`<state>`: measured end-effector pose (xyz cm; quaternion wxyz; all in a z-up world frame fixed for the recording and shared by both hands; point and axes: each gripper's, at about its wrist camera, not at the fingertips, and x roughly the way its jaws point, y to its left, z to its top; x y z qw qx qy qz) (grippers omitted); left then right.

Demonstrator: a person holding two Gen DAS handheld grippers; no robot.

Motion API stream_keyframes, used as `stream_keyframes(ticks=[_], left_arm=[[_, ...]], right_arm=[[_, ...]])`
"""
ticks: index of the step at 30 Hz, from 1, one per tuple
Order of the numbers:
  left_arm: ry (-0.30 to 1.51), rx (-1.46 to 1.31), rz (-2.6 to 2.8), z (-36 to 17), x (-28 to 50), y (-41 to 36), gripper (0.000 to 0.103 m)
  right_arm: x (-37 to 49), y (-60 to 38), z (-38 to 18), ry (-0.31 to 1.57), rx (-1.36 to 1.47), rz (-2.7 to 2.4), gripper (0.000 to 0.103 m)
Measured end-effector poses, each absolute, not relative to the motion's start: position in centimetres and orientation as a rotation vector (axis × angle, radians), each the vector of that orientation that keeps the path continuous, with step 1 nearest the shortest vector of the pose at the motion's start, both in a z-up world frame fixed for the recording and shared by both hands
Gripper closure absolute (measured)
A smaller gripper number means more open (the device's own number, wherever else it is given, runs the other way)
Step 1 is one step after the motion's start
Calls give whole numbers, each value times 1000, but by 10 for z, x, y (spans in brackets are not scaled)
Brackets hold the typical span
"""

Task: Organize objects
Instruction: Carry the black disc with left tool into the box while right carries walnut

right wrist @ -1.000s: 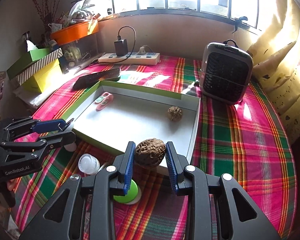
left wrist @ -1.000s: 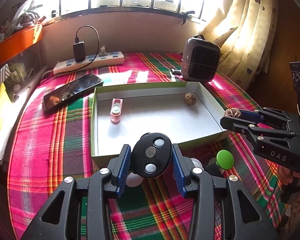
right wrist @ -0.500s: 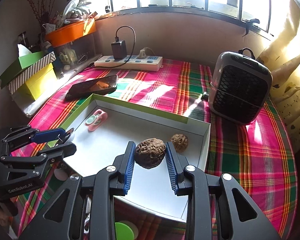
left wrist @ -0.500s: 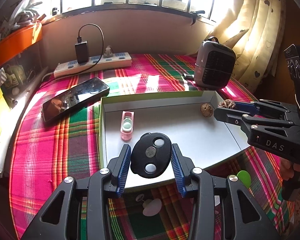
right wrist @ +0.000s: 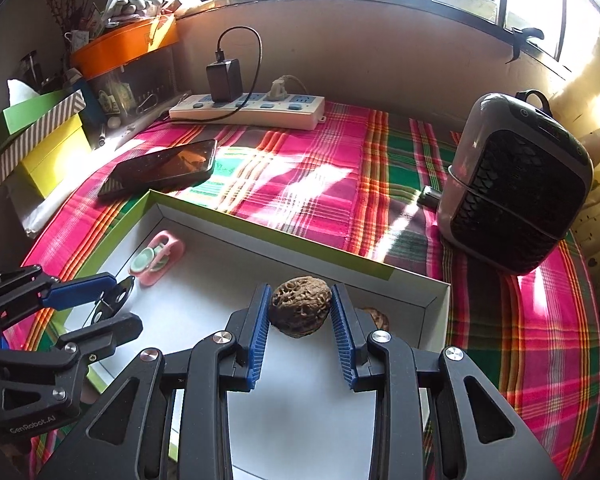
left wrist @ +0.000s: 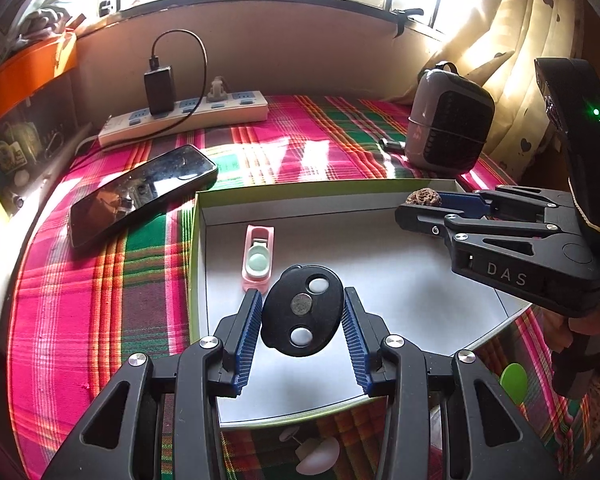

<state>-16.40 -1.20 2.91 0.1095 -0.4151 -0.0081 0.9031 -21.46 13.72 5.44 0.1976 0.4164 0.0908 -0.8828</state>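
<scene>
over the white tray, both grippers loaded

between the blue pads of the left gripper (left wrist: 303, 312) sits a black oval key fob (left wrist: 302, 311) with three round buttons, the fingers clamped on its two sides, held above the near-left part of the green-rimmed white tray (left wrist: 400, 280). just beyond the left finger's tip a pink nail clipper (left wrist: 258, 258) with a pale green disc lies flat on the tray floor. further out past the fingers, left of the tray, a black phone (left wrist: 140, 194) rests on the plaid cloth of the counter (left wrist: 80, 300), and behind it a white power strip (left wrist: 184, 118) carries a black charger.

the right gripper (right wrist: 300, 312) has its fingers closed on a brown walnut (right wrist: 300, 310), held over the tray's far-right corner. a second walnut (right wrist: 378, 318) peeks out just behind the right finger, on the tray floor near the wall. out to the right beyond the tray stands a grey fan heater (right wrist: 516, 184). below the left gripper's fingers, on the cloth in front of the tray, a green cap (left wrist: 514, 378) and a pale round piece (left wrist: 316, 458) lie loose.
</scene>
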Motion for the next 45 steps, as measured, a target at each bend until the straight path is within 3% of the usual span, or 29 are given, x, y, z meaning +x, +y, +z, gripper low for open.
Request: stream_keyframes(ticks=[45], left_arm=[[44, -1254, 2661, 16, -173, -11, 64]], right_arm=[[-238, 120, 34, 382, 1278, -2446, 71]])
